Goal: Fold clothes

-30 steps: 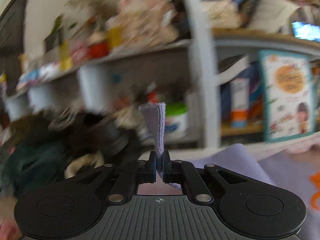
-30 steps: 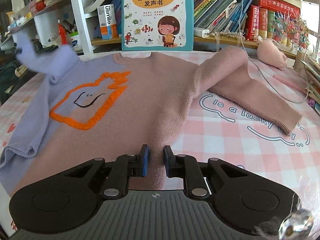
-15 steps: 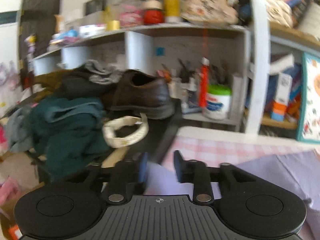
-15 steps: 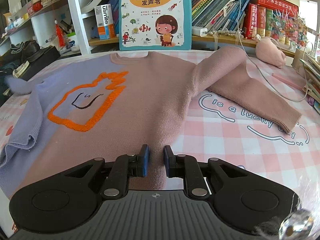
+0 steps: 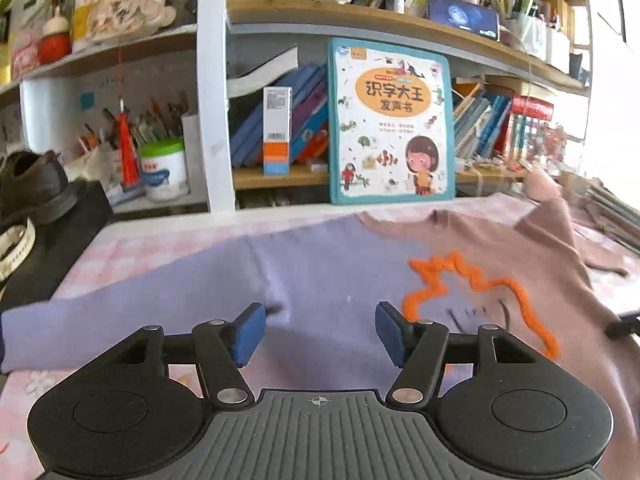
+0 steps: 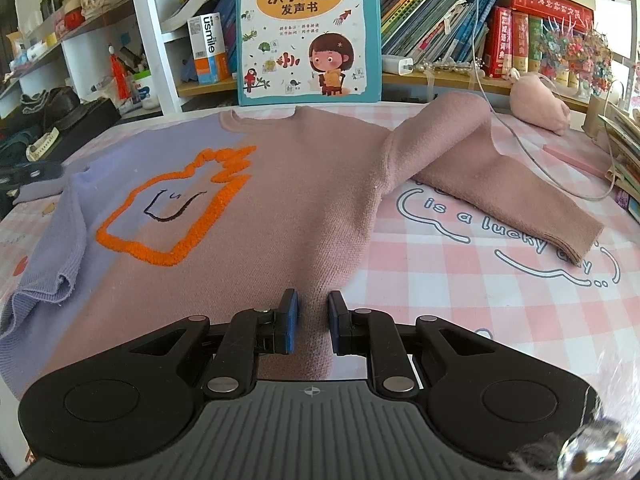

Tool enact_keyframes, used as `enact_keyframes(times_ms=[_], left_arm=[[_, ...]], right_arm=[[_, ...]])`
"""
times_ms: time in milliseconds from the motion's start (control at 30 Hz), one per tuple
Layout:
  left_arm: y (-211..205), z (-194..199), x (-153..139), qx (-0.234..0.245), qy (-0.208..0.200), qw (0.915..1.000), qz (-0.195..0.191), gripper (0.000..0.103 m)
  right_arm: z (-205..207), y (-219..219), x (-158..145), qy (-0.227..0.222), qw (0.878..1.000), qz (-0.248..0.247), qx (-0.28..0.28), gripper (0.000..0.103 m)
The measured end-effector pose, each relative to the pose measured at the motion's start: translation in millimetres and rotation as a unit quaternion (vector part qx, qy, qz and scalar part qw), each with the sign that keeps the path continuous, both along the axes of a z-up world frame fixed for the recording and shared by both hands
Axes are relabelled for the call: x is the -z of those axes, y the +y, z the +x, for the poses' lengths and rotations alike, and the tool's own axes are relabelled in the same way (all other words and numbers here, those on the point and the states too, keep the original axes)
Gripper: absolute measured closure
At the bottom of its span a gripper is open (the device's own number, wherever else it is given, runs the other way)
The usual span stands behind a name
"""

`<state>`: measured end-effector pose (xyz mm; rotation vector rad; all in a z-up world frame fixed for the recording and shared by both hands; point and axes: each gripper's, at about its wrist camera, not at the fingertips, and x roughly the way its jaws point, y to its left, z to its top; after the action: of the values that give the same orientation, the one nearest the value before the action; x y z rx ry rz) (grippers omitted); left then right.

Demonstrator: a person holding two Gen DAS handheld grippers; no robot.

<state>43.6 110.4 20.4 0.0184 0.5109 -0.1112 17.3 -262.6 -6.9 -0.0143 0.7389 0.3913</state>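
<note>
Sweater (image 6: 288, 184) flat, neck twd shelves, long axis front-back.

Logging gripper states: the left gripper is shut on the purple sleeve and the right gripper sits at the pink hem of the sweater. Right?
Not quite. In the left wrist view the left gripper is wide open, holding nothing; the purple sleeve lies flat on the table. The right gripper is at the pink hem.
</note>
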Motion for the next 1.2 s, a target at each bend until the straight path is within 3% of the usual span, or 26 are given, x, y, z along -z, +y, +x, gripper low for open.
enact_keyframes(times_ms=[267, 567, 733, 1000, 1200], left_arm=[[-10.3, 17.1, 31.8, -0.028, 0.059, 0.9952, 0.074, 0.036], [48.1, -21.5, 30.9, -0.08, 0.1, 0.9887, 0.078, 0.036], [51.2, -41.2, 30.8, -0.087, 0.104, 0.9812, 0.137, 0.036], [33.7, -42.9, 4.4, -0.015, 0.045, 0.9976, 0.05, 0.036], [27.0, -34.4, 11.5, -0.018, 0.052, 0.9963, 0.066, 0.036]], right_arm=[[-1.4, -6.5, 1.3, -0.003, 1.0, 0.019, 0.001, 0.088], [-2.2, -7.1, 1.7, -0.005, 1.0, 0.021, 0.0, 0.088], [-2.9, -5.9, 1.4, -0.005, 1.0, 0.02, 0.003, 0.088], [-2.1, -3.8, 0.7, -0.005, 1.0, 0.012, 0.004, 0.088], [-2.9, -5.2, 1.7, -0.007, 1.0, 0.017, 0.007, 0.088]])
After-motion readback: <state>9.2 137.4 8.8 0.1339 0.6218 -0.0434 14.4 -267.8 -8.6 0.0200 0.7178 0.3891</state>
